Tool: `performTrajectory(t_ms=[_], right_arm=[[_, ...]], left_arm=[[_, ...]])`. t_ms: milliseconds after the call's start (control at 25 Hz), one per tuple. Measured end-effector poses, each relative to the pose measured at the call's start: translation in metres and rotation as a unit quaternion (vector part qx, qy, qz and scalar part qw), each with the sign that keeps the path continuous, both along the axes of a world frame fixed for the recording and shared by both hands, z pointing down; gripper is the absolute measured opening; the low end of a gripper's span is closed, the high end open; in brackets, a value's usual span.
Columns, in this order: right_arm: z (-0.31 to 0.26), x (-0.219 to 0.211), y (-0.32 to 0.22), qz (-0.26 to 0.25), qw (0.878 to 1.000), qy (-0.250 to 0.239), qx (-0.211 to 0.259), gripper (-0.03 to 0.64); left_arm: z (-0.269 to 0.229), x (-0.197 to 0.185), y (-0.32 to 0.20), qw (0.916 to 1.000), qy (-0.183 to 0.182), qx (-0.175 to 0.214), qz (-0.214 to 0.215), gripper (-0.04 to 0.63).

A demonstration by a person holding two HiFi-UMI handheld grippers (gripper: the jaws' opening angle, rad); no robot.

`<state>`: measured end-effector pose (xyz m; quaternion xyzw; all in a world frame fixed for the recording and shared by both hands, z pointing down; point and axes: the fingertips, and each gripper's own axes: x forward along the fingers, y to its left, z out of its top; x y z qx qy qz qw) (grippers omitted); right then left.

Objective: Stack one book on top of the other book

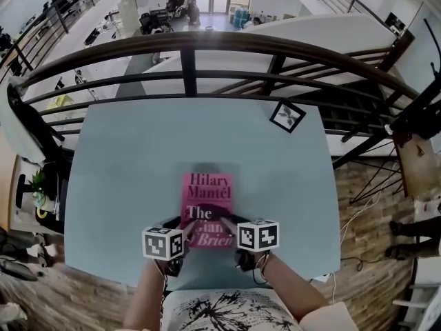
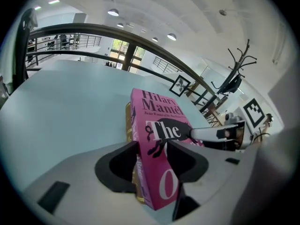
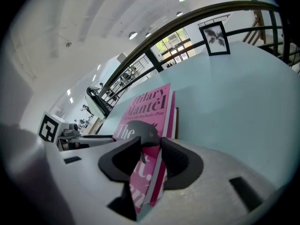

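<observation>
— Pink book [image 1: 207,202]: where does it lie?
— Flat on the lower book [image 2: 127,121], around the middle of the pale blue tabletop [image 1: 117,157], towards the person's edge.
— Does that lower book show from above?
— Hardly. In the head view the pink cover hides it almost wholly. The left gripper view gives only a yellowish strip of it along the pink book's side. The right gripper view gives a thin dark edge.
— And the left hand-held gripper [image 1: 182,229]?
— Its jaws are closed on the pink book's near left corner, one on the cover and one at the spine side. Whether that one also touches the lower book, I cannot tell.
— The right hand-held gripper [image 1: 231,227]?
— At the near right corner, jaws a little apart with the pink book's edge between them, not pressing.
— The title?
— Partly covered by the jaws and the marker cubes [image 1: 163,243]; the author's name reads clearly.
— Beyond that?
— A small framed picture [image 1: 287,116] lies at the tabletop's far right corner, and behind it runs a dark railing [image 1: 207,47].
</observation>
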<state>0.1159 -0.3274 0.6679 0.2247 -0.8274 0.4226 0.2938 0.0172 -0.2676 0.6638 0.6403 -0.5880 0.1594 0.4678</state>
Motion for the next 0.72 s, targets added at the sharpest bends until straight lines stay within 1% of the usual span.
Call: performTrajectory(t_ms=[120,200,240,280,320,360,440,480,520,560,600,720], right_arm=[[0.002,0.004,-0.002,0.003,1.000,0.012,0.009,0.160],[0.003,0.008,-0.004,0.003,0.999,0.028,0.018,0.183],[0.002,0.009,-0.004,0.003,0.999,0.036,0.022,0.183],[0.001,0.009,-0.003,0.003,0.999,0.038,0.024,0.178],[-0.002,0.010,-0.002,0.004,0.999,0.038,0.025,0.159],[-0.005,0.010,-0.001,0.005,0.999,0.037,0.026,0.124],[-0.013,0.012,0.001,0.007,0.999,0.037,0.031,0.117],[-0.019,0.012,0.001,0.010,0.999,0.036,0.036,0.115],[-0.026,0.013,0.001,0.015,0.998,0.035,0.046,0.089],[-0.034,0.015,0.000,0.023,0.997,0.036,0.058,0.021],[-0.042,0.017,0.001,0.032,0.996,0.037,0.069,-0.005],[-0.064,0.016,0.005,0.049,0.993,0.035,0.098,-0.006]], left_arm=[[-0.004,-0.002,0.000,0.9998,-0.019,0.002,0.004,0.201],[-0.008,-0.001,0.000,0.9996,-0.026,0.007,0.006,0.201],[-0.013,-0.002,0.000,0.9995,-0.030,0.012,0.003,0.201],[-0.019,-0.004,-0.001,0.9993,-0.033,0.017,0.000,0.201],[-0.025,-0.005,0.000,0.9991,-0.035,0.022,-0.003,0.201],[-0.029,-0.006,0.001,0.9989,-0.038,0.027,-0.003,0.201],[-0.039,-0.009,0.003,0.9980,-0.051,0.035,0.000,0.197],[-0.044,-0.012,0.004,0.9973,-0.062,0.040,0.002,0.180],[-0.050,-0.015,0.006,0.9962,-0.074,0.045,0.003,0.145],[-0.055,-0.018,0.007,0.9949,-0.087,0.051,0.003,0.090],[-0.061,-0.022,0.009,0.9933,-0.100,0.058,0.004,0.048],[-0.080,-0.029,0.011,0.9888,-0.121,0.084,0.018,0.025]])
